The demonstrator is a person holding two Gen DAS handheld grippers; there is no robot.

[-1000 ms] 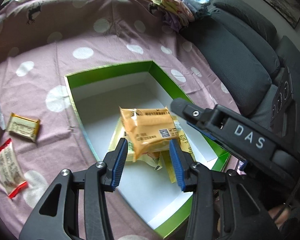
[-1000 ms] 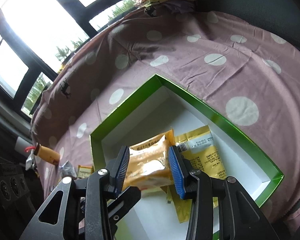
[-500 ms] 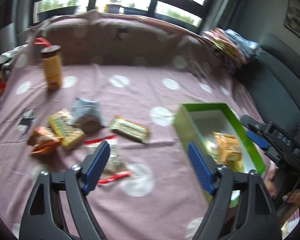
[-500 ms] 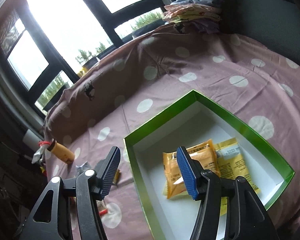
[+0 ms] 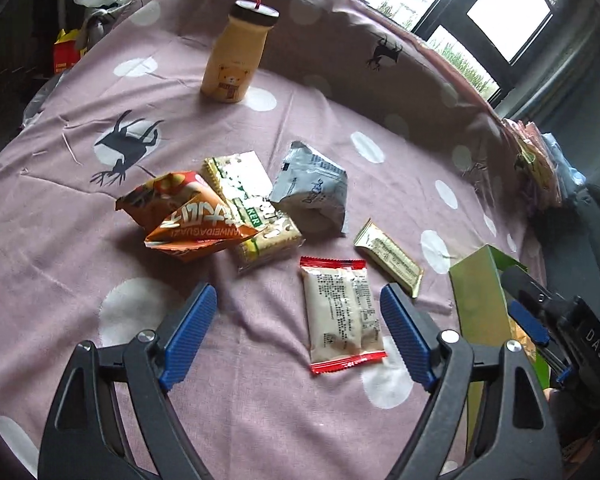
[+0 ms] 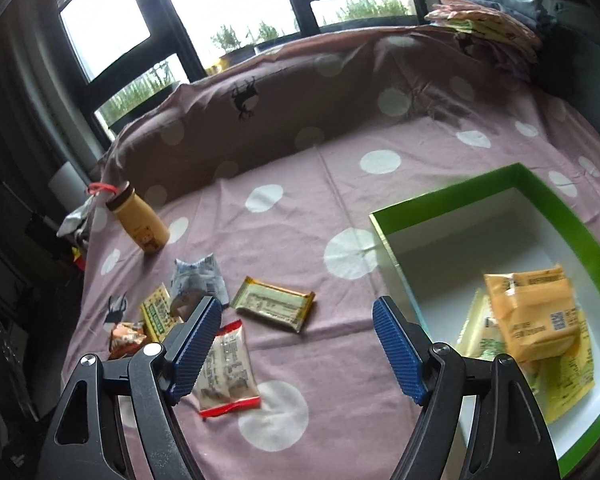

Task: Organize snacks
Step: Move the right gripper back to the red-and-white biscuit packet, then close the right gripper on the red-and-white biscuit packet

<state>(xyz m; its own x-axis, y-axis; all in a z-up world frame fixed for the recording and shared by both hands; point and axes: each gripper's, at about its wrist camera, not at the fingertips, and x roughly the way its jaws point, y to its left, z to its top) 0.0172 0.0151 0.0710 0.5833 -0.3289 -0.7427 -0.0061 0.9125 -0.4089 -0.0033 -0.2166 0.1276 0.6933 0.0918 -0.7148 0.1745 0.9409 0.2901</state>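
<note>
My left gripper (image 5: 298,334) is open and empty above a red-edged beige snack packet (image 5: 342,314) on the spotted cloth. Beyond it lie a gold bar (image 5: 388,256), a grey pouch (image 5: 312,196), a green cracker pack (image 5: 248,208) and an orange packet (image 5: 188,216). My right gripper (image 6: 296,348) is open and empty left of the green box (image 6: 452,196), which holds an orange packet (image 6: 536,320) on yellow packets (image 6: 572,380). The red-edged packet (image 6: 228,368) and gold bar (image 6: 274,304) also show in the right wrist view.
A yellow bottle (image 5: 236,56) with a dark cap stands at the far side of the cloth. The green box wall (image 5: 480,308) and the other gripper (image 5: 556,324) are at the right. Folded clothes (image 6: 488,24) lie at the far right by a dark sofa.
Both grippers let go of the orange packet, now lying in the box, and opened wide. Both swung left from the box to the loose snacks on the cloth.
</note>
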